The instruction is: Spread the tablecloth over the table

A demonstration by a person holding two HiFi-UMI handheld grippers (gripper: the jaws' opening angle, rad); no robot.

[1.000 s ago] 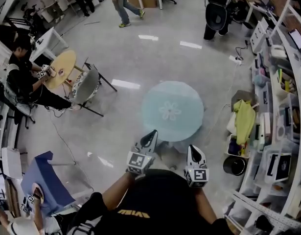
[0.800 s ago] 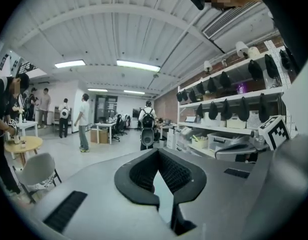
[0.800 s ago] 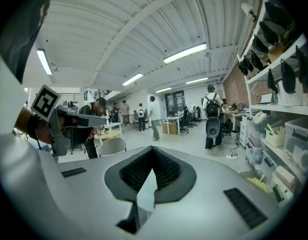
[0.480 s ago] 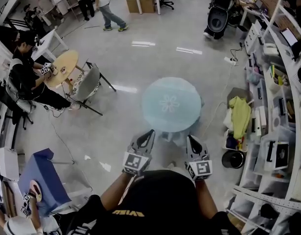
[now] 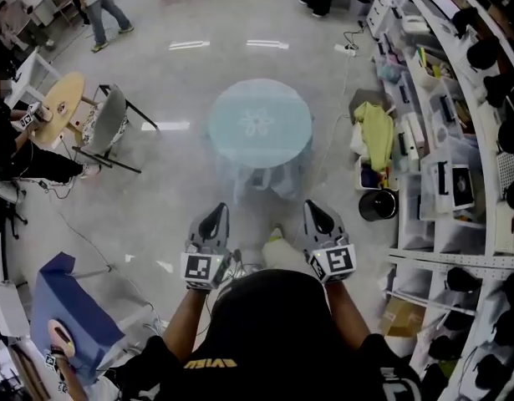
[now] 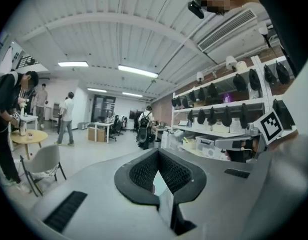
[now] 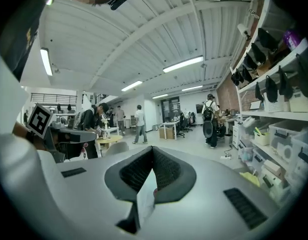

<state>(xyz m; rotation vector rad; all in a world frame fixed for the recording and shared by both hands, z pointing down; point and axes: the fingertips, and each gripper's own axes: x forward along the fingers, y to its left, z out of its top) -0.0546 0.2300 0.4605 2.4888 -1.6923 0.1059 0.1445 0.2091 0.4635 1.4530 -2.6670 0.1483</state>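
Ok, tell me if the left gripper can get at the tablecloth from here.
Probably not: the left gripper hangs close to the body, with bare floor between it and the tablecloth. Nothing blocks the way; a step closer should do.

No legible text; yellow shirt print (image 5: 211, 363) unreadable

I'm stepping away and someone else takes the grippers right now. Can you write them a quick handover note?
Left claw: shut, empty, held in front of the body, well short of the table.
Right claw: shut, empty, likewise.
Tablecloth: pale blue with a flower motif, lying over the round table, which it hides; it hangs down on the near side.
Done: the cloth looks spread across the whole top.
Left: probably nothing; perhaps check that the drape is even, since the far side cannot be judged from here.
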